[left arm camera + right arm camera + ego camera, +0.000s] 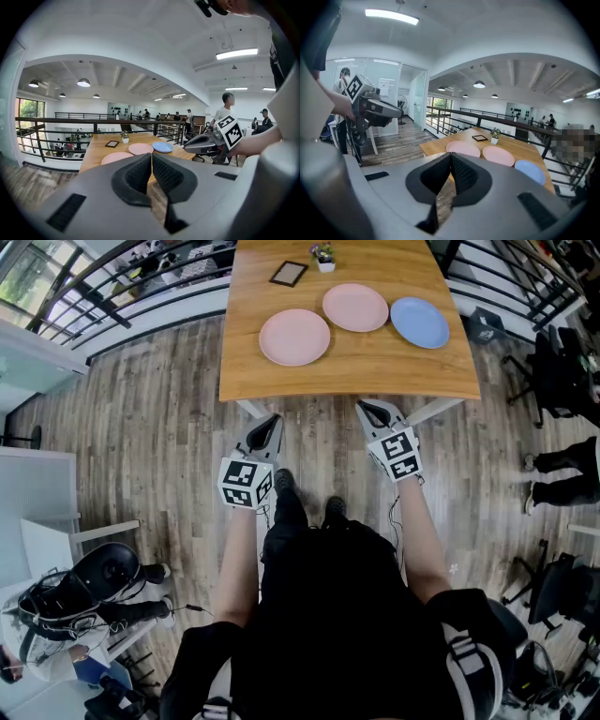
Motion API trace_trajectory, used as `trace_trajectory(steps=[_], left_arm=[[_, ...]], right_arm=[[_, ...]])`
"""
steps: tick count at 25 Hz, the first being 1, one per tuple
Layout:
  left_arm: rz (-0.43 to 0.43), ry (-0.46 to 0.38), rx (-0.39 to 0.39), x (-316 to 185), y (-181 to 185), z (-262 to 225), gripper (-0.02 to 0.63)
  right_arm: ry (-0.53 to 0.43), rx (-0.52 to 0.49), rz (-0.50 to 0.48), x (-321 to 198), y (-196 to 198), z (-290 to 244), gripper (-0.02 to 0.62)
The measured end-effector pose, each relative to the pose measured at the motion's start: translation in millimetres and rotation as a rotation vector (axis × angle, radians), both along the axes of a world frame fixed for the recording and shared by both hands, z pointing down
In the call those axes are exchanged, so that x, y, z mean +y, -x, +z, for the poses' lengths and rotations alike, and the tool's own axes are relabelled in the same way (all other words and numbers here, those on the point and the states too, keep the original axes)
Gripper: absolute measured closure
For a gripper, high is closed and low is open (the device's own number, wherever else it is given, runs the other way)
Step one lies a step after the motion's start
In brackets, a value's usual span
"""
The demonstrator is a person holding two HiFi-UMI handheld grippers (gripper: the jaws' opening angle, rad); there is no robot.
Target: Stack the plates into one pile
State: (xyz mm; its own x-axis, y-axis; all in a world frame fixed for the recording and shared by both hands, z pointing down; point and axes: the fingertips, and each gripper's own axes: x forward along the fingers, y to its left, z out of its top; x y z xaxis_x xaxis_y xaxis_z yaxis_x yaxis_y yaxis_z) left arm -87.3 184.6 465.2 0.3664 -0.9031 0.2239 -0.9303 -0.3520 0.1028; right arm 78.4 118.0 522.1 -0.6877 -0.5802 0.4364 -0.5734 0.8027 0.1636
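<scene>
While left gripper [273,419], right gripper [363,407] sit closed, empty, table [347,371] bears two pink plates [294,337] [355,307], one blue plate [419,322].

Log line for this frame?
stage: not started | left gripper: shut, empty | right gripper: shut, empty | table: two pink plates, blue plate, unstacked

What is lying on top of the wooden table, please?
A left round pink plate, a middle round pink plate, a round blue plate, a dark flat frame and a small potted plant. Nothing overlaps, so nothing is hidden.
</scene>
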Motion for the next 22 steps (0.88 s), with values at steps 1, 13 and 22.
trace_trajectory(steps=[1,13,22], left_arm=[[0.002,-0.001,-0.001,0.8,-0.8,0.5,0.581],[0.013,-0.018,0.004,5.5,-5.3,-2.1,0.583],[0.025,-0.016,0.047,11.5,-12.8,-3.4,0.581]], right_arm=[[0.003,-0.006,-0.005,1.3,0.4,0.6,0.588],[0.001,-0.016,-0.020,12.6,1.5,2.6,0.588],[-0.003,-0.012,-0.021,14.6,-2.9,5.5,0.571]])
